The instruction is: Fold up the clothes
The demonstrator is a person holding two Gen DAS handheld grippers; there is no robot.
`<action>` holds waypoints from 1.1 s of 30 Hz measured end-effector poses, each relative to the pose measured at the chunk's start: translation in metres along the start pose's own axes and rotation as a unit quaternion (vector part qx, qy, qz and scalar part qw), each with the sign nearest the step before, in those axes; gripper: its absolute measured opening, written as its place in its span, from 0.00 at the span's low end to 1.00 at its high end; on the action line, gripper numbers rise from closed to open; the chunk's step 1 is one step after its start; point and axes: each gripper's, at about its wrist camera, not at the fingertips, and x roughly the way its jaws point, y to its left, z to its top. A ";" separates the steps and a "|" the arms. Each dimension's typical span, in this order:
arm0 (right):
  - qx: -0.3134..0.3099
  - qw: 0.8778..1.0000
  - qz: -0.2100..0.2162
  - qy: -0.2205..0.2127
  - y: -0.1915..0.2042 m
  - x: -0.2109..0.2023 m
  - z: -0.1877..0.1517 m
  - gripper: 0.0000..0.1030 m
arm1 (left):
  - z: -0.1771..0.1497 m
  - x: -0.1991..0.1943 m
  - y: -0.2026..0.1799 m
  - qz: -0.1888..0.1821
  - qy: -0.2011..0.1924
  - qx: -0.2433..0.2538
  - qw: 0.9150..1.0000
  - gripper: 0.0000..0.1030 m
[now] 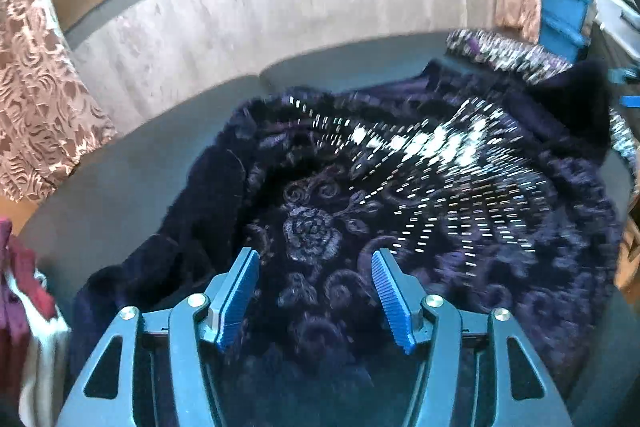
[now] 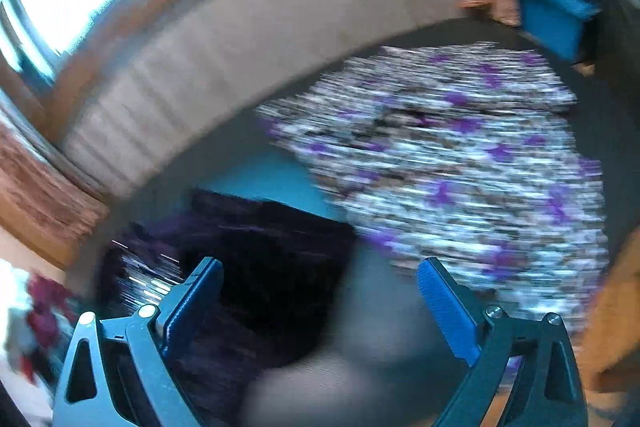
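Note:
A dark purple velvet garment (image 1: 400, 211) with swirl embroidery and shiny silver beads lies crumpled on the grey surface (image 1: 132, 179). My left gripper (image 1: 315, 259) is open just above its near part, holding nothing. In the blurred right wrist view the same dark garment (image 2: 260, 251) lies at lower left. My right gripper (image 2: 320, 269) is wide open and empty above the grey surface (image 2: 380, 315), between the dark garment and a white and purple floral cloth (image 2: 460, 155).
The floral cloth also shows at the far right of the left wrist view (image 1: 504, 51). A pale padded headboard (image 1: 260, 11) runs behind. Patterned curtains (image 1: 36, 99) hang at the left, a blue box (image 1: 564, 15) stands at the right, and red and white clothes (image 1: 24, 291) lie at the left edge.

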 end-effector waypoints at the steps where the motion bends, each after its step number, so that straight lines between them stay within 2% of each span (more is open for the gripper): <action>1: 0.010 1.000 -0.025 0.002 -0.019 -0.008 -0.003 0.96 | 0.002 0.007 0.000 0.004 0.006 -0.004 1.000 0.58; 3: 0.055 0.996 -0.067 -0.017 -0.058 -0.029 -0.009 0.96 | 0.007 0.014 0.005 0.007 0.005 -0.014 1.000 0.58; 5: 0.087 0.992 -0.077 -0.056 -0.081 -0.050 -0.014 0.97 | 0.012 0.020 0.009 0.009 0.003 -0.024 1.000 0.58; 7: 0.089 0.992 -0.027 -0.082 -0.073 -0.063 -0.018 0.97 | 0.017 0.028 0.010 0.012 0.004 -0.027 1.000 0.58; 9: 0.035 0.995 0.055 -0.080 -0.026 -0.055 -0.024 0.99 | 0.021 0.036 0.010 0.018 0.009 -0.024 1.000 0.58; 11: -0.033 0.990 0.129 -0.053 0.031 -0.033 -0.037 1.00 | 0.021 0.044 0.010 0.016 0.008 -0.032 0.999 0.60; 14: -0.137 0.974 0.181 0.023 0.121 0.022 -0.069 1.00 | 0.014 0.044 0.020 0.002 0.004 -0.068 0.998 0.63; 17: -0.194 0.963 0.172 0.073 0.180 0.076 -0.092 1.00 | 0.007 0.044 0.030 -0.006 0.003 -0.097 0.995 0.65; 19: -0.212 0.964 0.136 0.082 0.200 0.105 -0.093 1.00 | 0.004 0.042 0.035 0.001 0.001 -0.100 0.995 0.66; 22: -0.226 0.965 0.120 0.061 0.216 0.125 -0.077 1.00 | -0.001 0.043 0.057 0.019 0.001 -0.139 0.990 0.66; 28: -0.237 0.963 0.127 0.027 0.252 0.183 -0.019 1.00 | -0.003 0.057 0.113 0.059 0.014 -0.258 0.964 0.64; 31: -0.281 0.955 0.096 0.025 0.284 0.206 0.001 1.00 | 0.007 0.070 0.126 0.061 0.035 -0.271 0.960 0.66; 33: -0.328 0.941 0.084 0.020 0.306 0.221 0.011 1.00 | 0.013 0.074 0.129 0.061 0.046 -0.263 0.962 0.67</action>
